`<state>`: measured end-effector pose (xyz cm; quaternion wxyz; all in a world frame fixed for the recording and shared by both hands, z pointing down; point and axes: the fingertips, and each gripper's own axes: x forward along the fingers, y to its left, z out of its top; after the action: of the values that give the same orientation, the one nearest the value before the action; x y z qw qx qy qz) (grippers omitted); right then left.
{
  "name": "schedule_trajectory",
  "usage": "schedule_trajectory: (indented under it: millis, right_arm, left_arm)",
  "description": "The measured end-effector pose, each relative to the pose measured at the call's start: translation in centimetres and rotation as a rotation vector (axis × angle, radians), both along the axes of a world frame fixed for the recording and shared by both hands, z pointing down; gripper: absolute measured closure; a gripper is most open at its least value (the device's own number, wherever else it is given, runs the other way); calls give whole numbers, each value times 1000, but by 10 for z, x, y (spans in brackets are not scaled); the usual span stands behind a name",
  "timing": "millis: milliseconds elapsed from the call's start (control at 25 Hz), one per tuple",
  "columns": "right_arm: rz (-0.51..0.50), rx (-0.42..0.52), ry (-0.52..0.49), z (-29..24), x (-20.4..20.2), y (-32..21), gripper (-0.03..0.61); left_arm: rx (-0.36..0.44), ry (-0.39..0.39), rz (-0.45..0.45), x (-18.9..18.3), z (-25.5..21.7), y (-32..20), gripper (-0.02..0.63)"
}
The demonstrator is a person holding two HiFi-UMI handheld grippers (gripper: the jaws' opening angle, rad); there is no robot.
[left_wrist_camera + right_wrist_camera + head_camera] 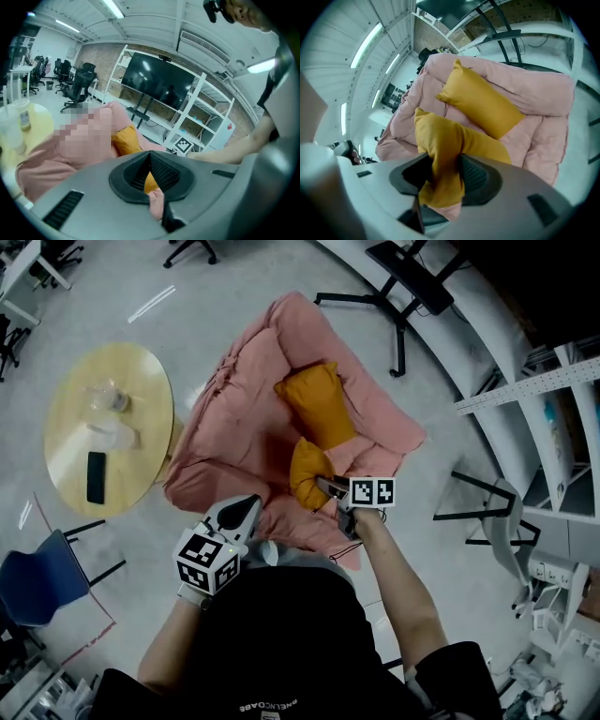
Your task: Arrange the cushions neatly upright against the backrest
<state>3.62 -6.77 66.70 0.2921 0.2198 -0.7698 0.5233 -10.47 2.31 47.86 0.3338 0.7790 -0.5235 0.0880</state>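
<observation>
**Mustard cushion pinched over a pink sofa**

Mustard-yellow fabric, plain and soft, covers both cushions. The near cushion (pixel 307 470) (pixel 440 140) hangs crumpled over the front part of the seat. The right gripper (pixel 323 486) (pixel 443 176) is clenched on a bunched fold of it. The far cushion (pixel 319 404) (pixel 480 98) is plump and rectangular. It lies slanted further back on the seat, resting on the padding, and is not upright.

The sofa (pixel 244 418) (pixel 543 93) wears a loose, quilted pink cover. The left gripper (pixel 246 509) (pixel 150 161) is closed on nothing and sits near the sofa's front edge.

A round yellow table (pixel 75 409) stands to the left, with a dark phone (pixel 96 477) near its front edge. Each gripper's cube carries black-and-white square markers. Small pale lettering on the person's dark shirt is upside down and cannot be read.
</observation>
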Motion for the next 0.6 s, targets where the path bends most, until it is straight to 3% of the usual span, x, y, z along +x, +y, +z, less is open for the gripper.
schedule_trajectory:
  millis: [160,320,600]
  right_arm:
    - [47,-31,-66,-6,-44,-10,379]
    - [28,-33,-51,2,-78,-12,372]
    - [21,-25,-76,11,-125,-4,301]
  left_arm:
    - [-9,3,-63,-16,1,6,601]
    - [-27,1,-114,-28,3,14,600]
    - [-56,-18,-132,-32,14,21,600]
